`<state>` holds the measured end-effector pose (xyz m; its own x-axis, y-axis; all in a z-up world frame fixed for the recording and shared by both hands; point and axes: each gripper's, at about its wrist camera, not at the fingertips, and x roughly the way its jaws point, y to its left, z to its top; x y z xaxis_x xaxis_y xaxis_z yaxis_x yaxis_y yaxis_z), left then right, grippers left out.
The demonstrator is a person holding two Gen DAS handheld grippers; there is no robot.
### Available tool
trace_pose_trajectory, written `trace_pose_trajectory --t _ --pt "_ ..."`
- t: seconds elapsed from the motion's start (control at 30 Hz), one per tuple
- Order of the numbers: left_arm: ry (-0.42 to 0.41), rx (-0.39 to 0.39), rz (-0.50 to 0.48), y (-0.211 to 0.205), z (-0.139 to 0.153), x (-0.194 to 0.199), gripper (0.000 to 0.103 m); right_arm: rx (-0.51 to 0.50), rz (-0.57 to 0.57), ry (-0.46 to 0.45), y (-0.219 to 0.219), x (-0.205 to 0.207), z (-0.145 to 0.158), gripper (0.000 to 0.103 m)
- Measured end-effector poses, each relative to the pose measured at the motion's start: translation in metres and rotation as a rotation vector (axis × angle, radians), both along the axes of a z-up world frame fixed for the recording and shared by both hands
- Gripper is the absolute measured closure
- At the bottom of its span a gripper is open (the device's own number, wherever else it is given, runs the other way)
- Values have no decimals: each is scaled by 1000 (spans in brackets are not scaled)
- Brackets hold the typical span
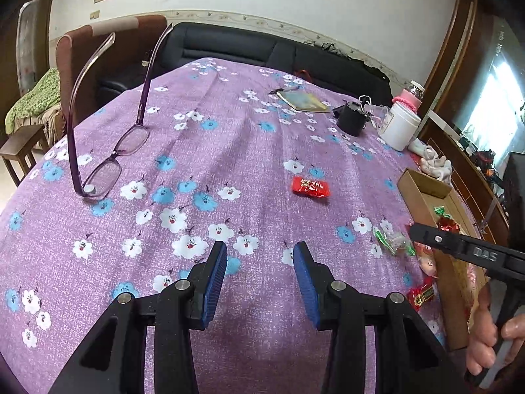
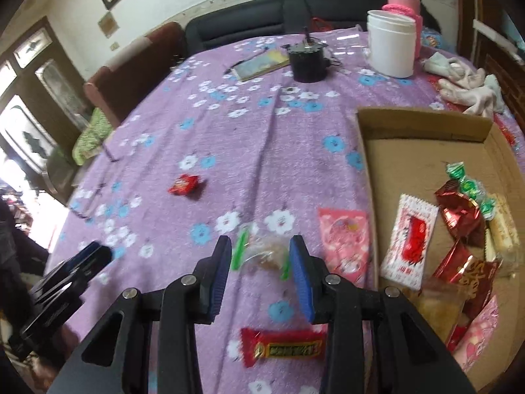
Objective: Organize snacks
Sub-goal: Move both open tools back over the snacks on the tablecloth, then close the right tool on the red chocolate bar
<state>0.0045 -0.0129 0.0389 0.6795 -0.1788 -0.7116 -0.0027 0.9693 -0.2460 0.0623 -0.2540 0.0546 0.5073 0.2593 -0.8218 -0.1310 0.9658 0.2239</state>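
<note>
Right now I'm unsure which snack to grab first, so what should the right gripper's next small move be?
Probably lower the open right gripper and close on the clear green-ended candy: it already lies between the fingers, outside the cardboard box.

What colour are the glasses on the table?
The glasses have purple frames, seen best in the left wrist view.

"DAS" embossed on right gripper (image 1: 414,231) arm, snack wrapper print too blurred to read
</note>
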Motion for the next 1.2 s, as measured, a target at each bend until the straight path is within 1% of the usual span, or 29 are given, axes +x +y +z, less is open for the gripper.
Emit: trace_pose_trajectory --t 0.07,0.17,0.2,0.23,0.3,0.33,0.37,0.43,0.47,0.57,0.63,0.77,0.9,0.93,0.97,1.07,1.2 --pt "-13 11 -5 -2 2 -2 59 -48 -12 17 6 5 -7 68" --pt "-33 37 -13 -5 4 -7 59 -53 9 44 13 9 -17 68" --pt "-35 43 -15 -6 4 -7 59 -41 26 53 15 9 -20 66" --pt "-37 49 -17 -7 5 -7 59 21 67 88 17 8 -22 65" --pt "-39 51 -16 -8 5 -6 59 275 207 154 18 2 -20 66" --pt "-38 46 -19 -7 5 -6 59 349 247 146 17 -3 -12 66" --pt "-36 45 -18 -6 5 -6 59 322 237 114 15 -6 -3 65" --pt "-34 39 -14 -4 4 -5 59 201 162 48 6 -10 11 65" --pt "-32 32 -14 -3 4 -5 59 170 134 36 -1 -10 15 65" --pt "-31 21 -16 -1 4 -6 59 127 63 41 -20 -6 15 65" --pt "-35 19 -20 -2 5 -6 59 58 18 46 -28 -1 11 65" --pt "-46 27 -26 -4 7 -10 59 -10 6 56 -29 9 6 65" --pt "-44 22 -21 -1 7 -10 59 -165 -38 35 -17 16 4 65" --pt "-40 17 -20 0 6 -10 59 -170 -38 37 -16 16 3 65" --pt "-36 13 -17 1 6 -10 59 -154 -22 40 -15 15 3 65" --pt "-26 -6 -17 4 5 -8 59 -36 73 78 -10 10 1 65" --pt "-21 -14 -23 3 4 -8 59 -8 155 147 -3 1 -10 64"
